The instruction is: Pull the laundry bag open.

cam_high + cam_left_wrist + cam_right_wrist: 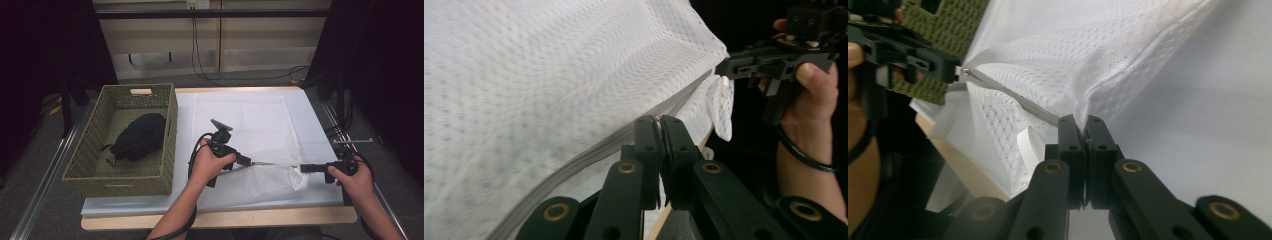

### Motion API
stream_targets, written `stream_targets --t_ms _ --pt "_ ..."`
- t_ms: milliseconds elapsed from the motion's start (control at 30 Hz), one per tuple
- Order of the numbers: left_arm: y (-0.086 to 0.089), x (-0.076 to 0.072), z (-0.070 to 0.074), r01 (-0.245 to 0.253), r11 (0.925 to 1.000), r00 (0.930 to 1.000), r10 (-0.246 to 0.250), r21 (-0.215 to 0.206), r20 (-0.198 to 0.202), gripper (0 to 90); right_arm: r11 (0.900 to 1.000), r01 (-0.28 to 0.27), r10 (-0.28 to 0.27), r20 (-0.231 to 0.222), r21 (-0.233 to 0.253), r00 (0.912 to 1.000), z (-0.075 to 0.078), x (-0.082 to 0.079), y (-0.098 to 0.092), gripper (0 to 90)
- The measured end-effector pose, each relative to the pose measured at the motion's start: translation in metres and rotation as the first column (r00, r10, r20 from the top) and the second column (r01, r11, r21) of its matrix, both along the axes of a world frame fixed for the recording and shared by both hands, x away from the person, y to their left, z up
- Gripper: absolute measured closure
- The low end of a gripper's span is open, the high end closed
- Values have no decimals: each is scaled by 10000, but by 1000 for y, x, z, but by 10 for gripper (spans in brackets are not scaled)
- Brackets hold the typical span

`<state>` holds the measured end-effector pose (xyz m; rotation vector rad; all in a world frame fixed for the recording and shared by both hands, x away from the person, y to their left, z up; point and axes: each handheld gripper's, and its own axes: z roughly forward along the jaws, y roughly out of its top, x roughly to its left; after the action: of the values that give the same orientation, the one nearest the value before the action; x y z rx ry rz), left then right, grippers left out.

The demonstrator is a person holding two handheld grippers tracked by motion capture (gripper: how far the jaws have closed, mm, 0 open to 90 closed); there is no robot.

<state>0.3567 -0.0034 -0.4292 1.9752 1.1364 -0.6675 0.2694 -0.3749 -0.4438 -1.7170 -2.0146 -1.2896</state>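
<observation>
Dim at the edges of the high view, bright on the white desk (310, 125) in the middle; soft blur across close mesh; no glare.

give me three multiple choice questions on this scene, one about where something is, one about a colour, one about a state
1. Where does the black bag lie?
A. inside the woven basket
B. on the white cloth
C. on the floor

2. What colour is the mesh bag held between the grippers?
A. green
B. white
C. black

3. How do the jaws of the left gripper stand?
A. wide open above the bag
B. open around the basket rim
C. shut on the zipper pull of the mesh bag

Answers:
1 A, the high view shows the dark bundle within the basket's walls.
2 B, its netting shows white in both gripper views.
3 C, the left gripper view shows the jaws pressed together at the grey zipper line.
</observation>
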Motion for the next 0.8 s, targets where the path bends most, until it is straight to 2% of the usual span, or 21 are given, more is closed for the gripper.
stream_targets --t_ms 67,100,200,300,467,533,667,700,800 --pt "2 0 0 -57 9999 9999 55 -143 -154 868 10000 46 -46 -24 0 10000 -1 0 -2 887" --pt "4 1 0 -16 9998 9999 13 -188 -157 868 9999 55 -54 -35 160 10000 -1 0 -3 887" --pt "4 1 1 -11 9997 9999 7 -224 -165 867 10000 68 -68 34 70 10000 0 0 -2 887" --pt "5 1 1 -96 9999 9998 96 -49 -158 868 10000 33 -33 -58 -7 10000 -1 0 -1 887" --pt "7 2 2 -81 9998 9999 79 -183 -140 868 10000 67 -67 -25 66 10000 0 0 -2 887" --pt "7 2 3 -61 10000 9999 61 -39 -84 868 10000 66 -66 4 20 10000 0 0 -1 887" --pt "8 1 2 -159 9998 9995 155 -140 -266 868 10000 39 -38 -117 90 9999 0 -1 -1 887" --pt "8 2 2 -177 9998 9997 177 48 -137 868 10000 24 -24 -45 -10 10000 0 0 -1 888" --pt "11 2 3 -192 9998 9997 193 58 -117 867 9998 101 -102 -27 -148 9999 0 0 -2 887"
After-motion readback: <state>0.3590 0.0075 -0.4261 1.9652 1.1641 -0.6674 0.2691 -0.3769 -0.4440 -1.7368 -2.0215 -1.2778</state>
